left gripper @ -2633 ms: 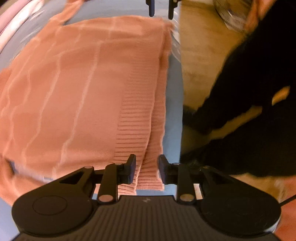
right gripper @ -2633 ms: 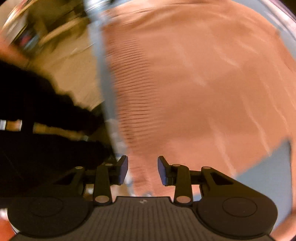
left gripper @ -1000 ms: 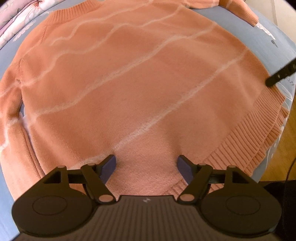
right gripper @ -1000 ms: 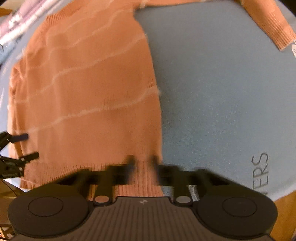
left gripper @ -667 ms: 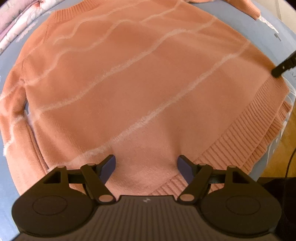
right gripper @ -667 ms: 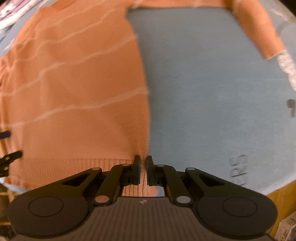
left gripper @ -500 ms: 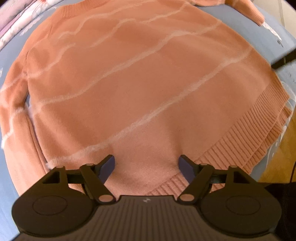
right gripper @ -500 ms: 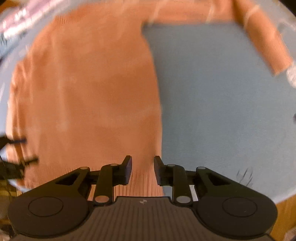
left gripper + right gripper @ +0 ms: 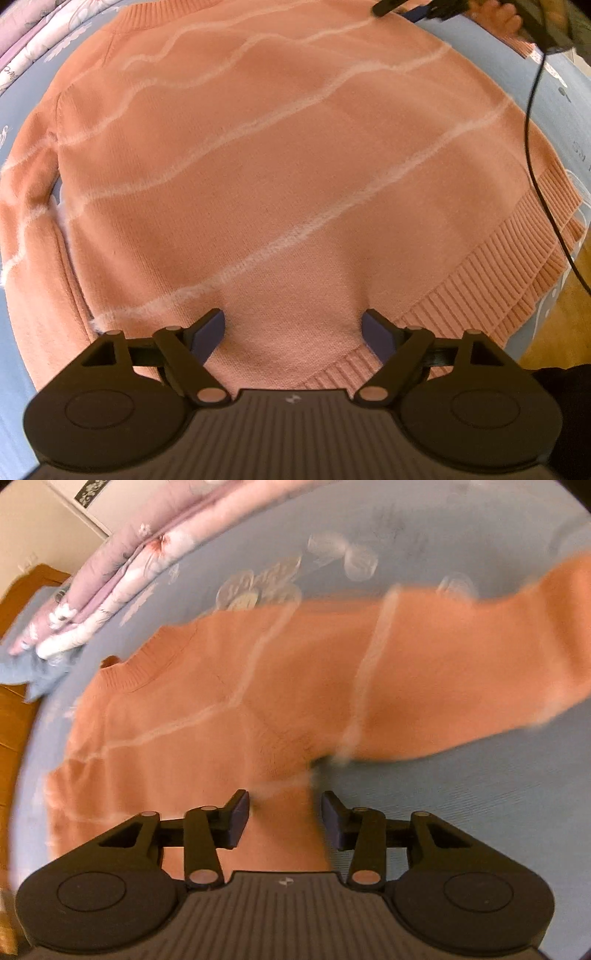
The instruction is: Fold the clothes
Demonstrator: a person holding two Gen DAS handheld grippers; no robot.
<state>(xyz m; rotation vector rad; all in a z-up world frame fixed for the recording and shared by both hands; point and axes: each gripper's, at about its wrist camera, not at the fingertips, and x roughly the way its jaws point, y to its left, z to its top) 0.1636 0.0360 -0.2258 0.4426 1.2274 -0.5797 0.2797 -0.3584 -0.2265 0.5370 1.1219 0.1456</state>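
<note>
Your left gripper (image 9: 294, 334) hangs over the lower part of the sweater (image 9: 280, 177) with its jaws spread wide and opening further; the knit lies below and between them, but the pads press on nothing, so it holds nothing. Your right gripper (image 9: 285, 818) is part open, jaws apart with the sweater's side edge below the gap, and it too grips nothing.

What has changed: a second ago your right gripper was pinched almost shut down at the ribbed hem (image 9: 491, 280), at the corner nearest the floor. Since then it has let go and swept up the garment's side, and it now sits by the armpit, where the outstretched sleeve (image 9: 461, 672) leaves the body. In the left view you can see its tips at the far top edge, near the shoulder. Your left gripper has hardly shifted. I take this to mean the spreading-out is finished and the first fold is about to start, most likely the sleeve brought in over the body.

Counting from near to far: two grippers, one orange sweater with pale wavy stripes lying flat on the blue bedsheet (image 9: 461, 812), two sleeves (one stretched out, one lying tight along the body (image 9: 29, 229)), one neckline (image 9: 147, 664), and beyond it one folded floral quilt (image 9: 122, 576) at the bed's far edge.
</note>
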